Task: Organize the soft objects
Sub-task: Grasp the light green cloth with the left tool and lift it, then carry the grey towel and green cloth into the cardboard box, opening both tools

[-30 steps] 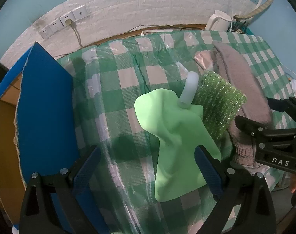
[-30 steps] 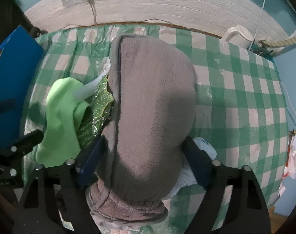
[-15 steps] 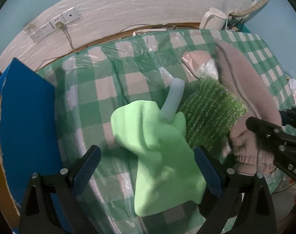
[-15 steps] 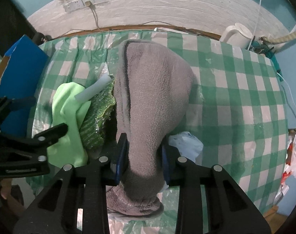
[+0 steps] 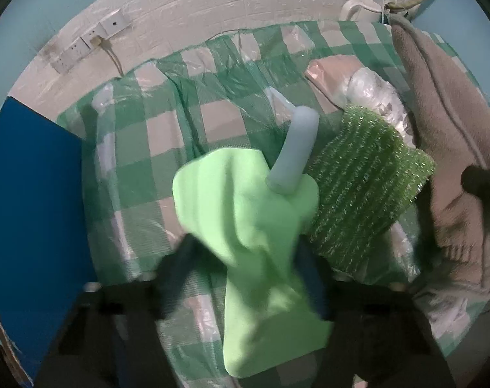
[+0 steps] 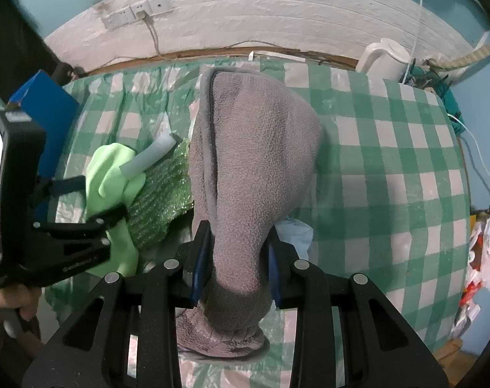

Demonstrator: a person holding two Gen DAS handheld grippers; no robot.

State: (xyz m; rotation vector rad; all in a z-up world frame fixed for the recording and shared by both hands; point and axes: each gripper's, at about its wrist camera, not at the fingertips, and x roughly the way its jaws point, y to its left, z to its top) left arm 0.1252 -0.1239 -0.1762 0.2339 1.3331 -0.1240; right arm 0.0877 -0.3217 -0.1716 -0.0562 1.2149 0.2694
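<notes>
A light green cloth (image 5: 257, 226) lies on the checked table, and my left gripper (image 5: 245, 258) is shut on its near part; the fingers are blurred. A pale foam tube (image 5: 295, 158) rests on the cloth's far end. A glittery green scrub pad (image 5: 367, 187) lies right of it. My right gripper (image 6: 235, 252) is shut on a grey fleece garment (image 6: 254, 155) and holds it bunched up off the table. The cloth (image 6: 109, 174), tube (image 6: 151, 158) and pad (image 6: 161, 200) show left of it in the right wrist view.
A blue box (image 5: 31, 213) stands at the table's left edge. Crumpled plastic bags (image 5: 370, 93) lie behind the pad. A white kettle (image 6: 387, 58) and cables sit at the far right corner. Wall sockets (image 6: 135, 16) are on the white wall behind.
My left gripper has closed on the green cloth. My right gripper stays shut on the grey garment, which now stands higher and more bunched.
</notes>
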